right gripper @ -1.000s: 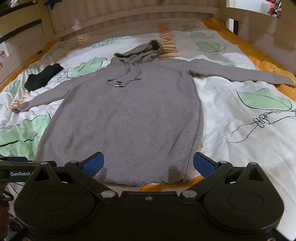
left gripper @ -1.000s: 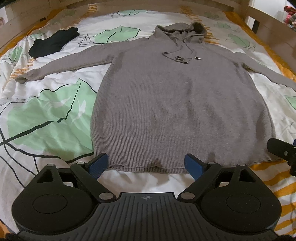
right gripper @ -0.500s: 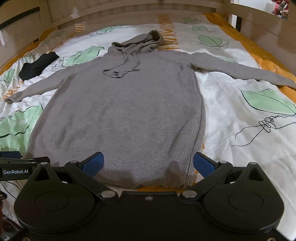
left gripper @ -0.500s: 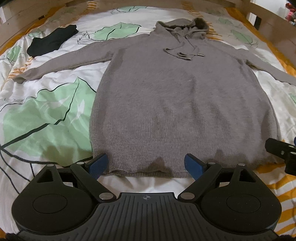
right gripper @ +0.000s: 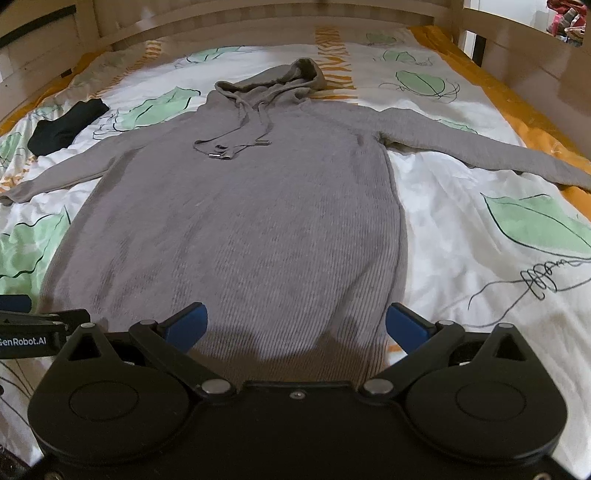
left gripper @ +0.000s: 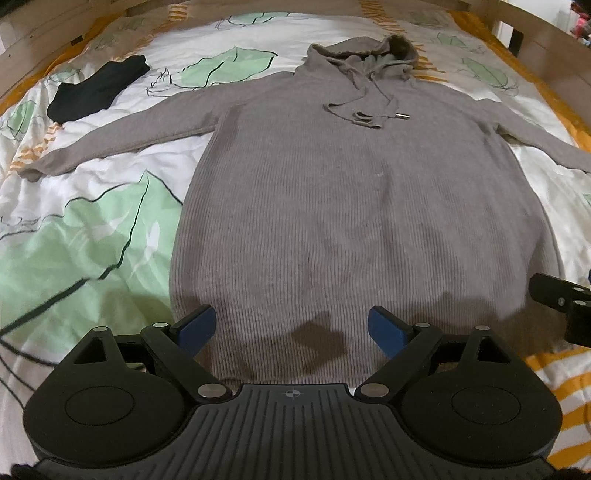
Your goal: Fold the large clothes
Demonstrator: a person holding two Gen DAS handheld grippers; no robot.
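Left wrist view: left claw (left gripper: 291, 328) spread wide, grasping nothing, blue fingertips (left gripper: 195, 325) hovering over the lower hem area of a grey knitted hooded sweater (left gripper: 354, 206). Sweater laid flat, front up, on a bed (left gripper: 110, 236) covered in white fabric with green leaf prints and orange stripes; hood (left gripper: 369, 55) at the far end, drawstrings (left gripper: 369, 110) with metal tips lying loose across the chest, left sleeve (left gripper: 122, 136) stretched out toward the bed's left side, the other sleeve running off the right edge of the view. Black folded cloth (left gripper: 96, 88) lying near the far left corner, apart from the sleeve. Part of the other claw's black body poking in at the right edge, just beside the hem's right corner. Right wrist view: right claw (right gripper: 295, 325) likewise released and wide, fingertips (right gripper: 406, 326) straddling the right part of the hem, one tip above the knit and the other above bare bedding just beside the sweater's edge. Contact with the fabric impossible to tell in either view. Right sleeve (right gripper: 487, 151) reaching out toward the orange border. Wooden bed frame (right gripper: 258, 22) rising behind the hood.
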